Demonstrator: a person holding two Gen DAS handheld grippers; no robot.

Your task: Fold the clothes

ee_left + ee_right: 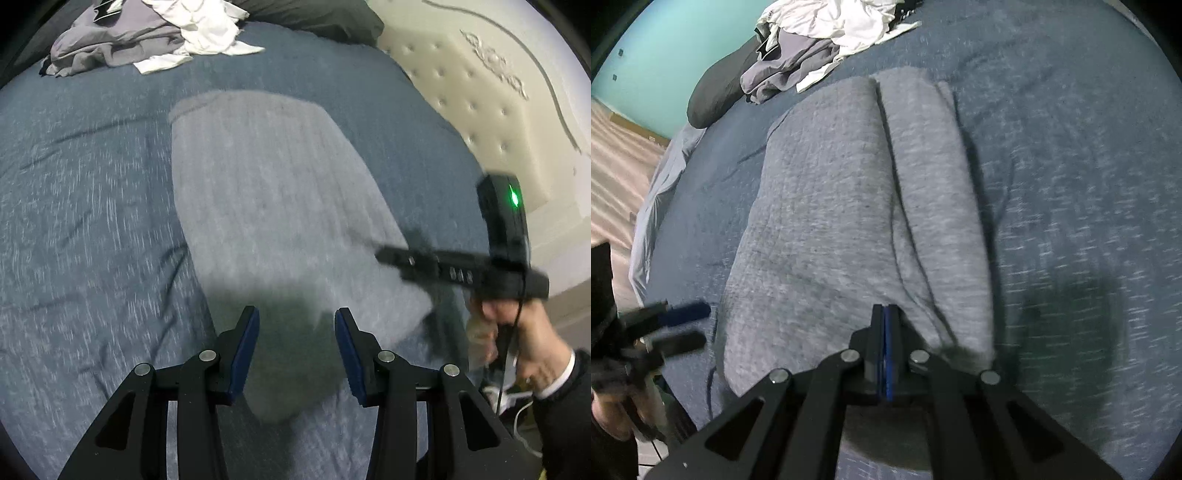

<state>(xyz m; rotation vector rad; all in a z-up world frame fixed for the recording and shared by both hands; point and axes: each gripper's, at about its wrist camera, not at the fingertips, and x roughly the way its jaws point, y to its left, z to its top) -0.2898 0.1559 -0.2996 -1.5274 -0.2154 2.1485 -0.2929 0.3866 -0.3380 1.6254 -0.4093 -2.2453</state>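
The bed [92,192] under its blue cover carries a grey knit garment [820,206], lengthwise-folded in the middle; it looks soft, light and floppy, best pinched at its near corners. A heap of unfolded clothes [147,33] sits well apart, nothing obstructing; the left gripper [297,350] hovers half-open and empty; the right gripper [886,325] is closed, whether on the near hem I cannot tell.

Dim, even indoor light. Motion blur smears both views. Gripper shadows fall on the bedspread [92,192]. Strong fisheye edge distortion.
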